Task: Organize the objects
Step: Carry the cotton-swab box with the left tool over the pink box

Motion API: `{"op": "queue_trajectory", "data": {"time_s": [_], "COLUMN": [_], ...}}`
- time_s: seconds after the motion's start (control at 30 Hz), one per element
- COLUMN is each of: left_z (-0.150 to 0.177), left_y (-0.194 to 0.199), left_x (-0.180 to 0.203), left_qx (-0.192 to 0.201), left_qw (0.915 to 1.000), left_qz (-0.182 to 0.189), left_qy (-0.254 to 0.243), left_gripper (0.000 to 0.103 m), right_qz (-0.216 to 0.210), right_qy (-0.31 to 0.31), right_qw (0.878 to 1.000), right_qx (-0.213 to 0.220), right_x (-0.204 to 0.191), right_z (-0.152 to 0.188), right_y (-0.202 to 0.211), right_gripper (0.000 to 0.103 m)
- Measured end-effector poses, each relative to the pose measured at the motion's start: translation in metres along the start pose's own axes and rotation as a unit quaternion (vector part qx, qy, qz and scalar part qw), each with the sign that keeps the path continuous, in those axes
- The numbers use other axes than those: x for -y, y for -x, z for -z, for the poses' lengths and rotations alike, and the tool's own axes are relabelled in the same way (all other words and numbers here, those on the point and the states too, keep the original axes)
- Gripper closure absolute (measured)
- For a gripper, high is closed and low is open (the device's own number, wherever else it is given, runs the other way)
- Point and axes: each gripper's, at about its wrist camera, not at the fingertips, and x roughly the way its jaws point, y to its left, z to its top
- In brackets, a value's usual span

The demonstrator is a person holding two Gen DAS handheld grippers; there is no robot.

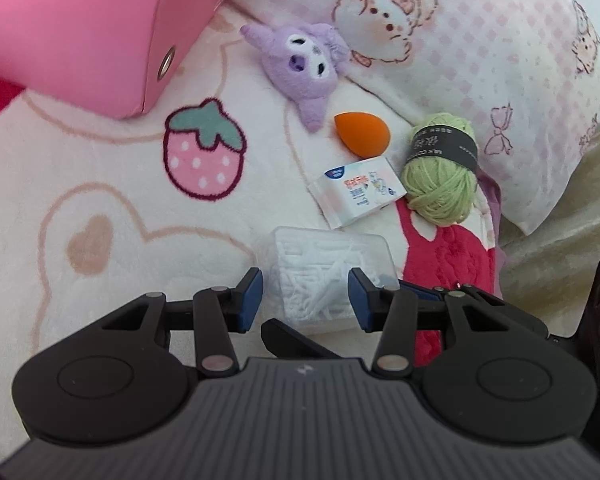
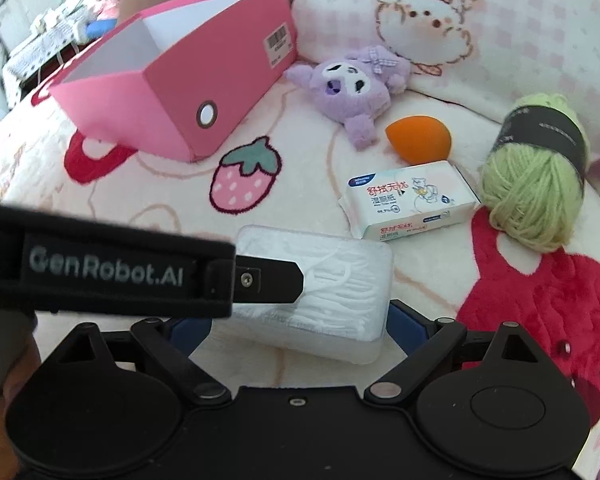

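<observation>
Right wrist: strap (image 2: 104,270) reads "GenRobot.AI"; pink box (image 2: 204,92) bears a barcode sticker.

Bare blanket (image 2: 308,184) lies between pink box (image 2: 180,92) and clear floss-pick case (image 2: 340,276). Right side crowded: wipes pack (image 2: 412,200), orange sponge (image 2: 418,138), green yarn ball (image 2: 528,196), purple plush (image 2: 356,88) close together against the pillow (image 2: 520,20).
</observation>
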Motion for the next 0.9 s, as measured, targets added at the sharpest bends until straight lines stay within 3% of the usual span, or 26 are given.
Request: {"op": "queue_trajectory", "data": {"time_s": [0.27, 0.53, 0.9], "left_z": [-0.003, 0.004, 0.004], "left_y": [0.027, 0.063, 0.116], "left_x": [0.012, 0.016, 0.024], "left_qx": [-0.007, -0.030, -0.025], "left_qw": [0.9995, 0.9968, 0.9950], "left_qz": [0.000, -0.009, -0.007], "left_qy": [-0.032, -0.074, -0.097], "left_gripper": [0.058, 0.058, 0.058], "right_qz": [0.011, -0.012, -0.011], "right_qy": [-0.013, -0.045, -0.009], "right_qw": [1.000, 0.999, 0.999], "right_qx": [0.021, 0.021, 0.039], "right_x": [-0.011, -0.030, -0.064], "right_z": [0.005, 0.013, 0.008], "right_y": [0.023, 0.049, 0.090], "right_gripper": [0.007, 0.007, 0.007]}}
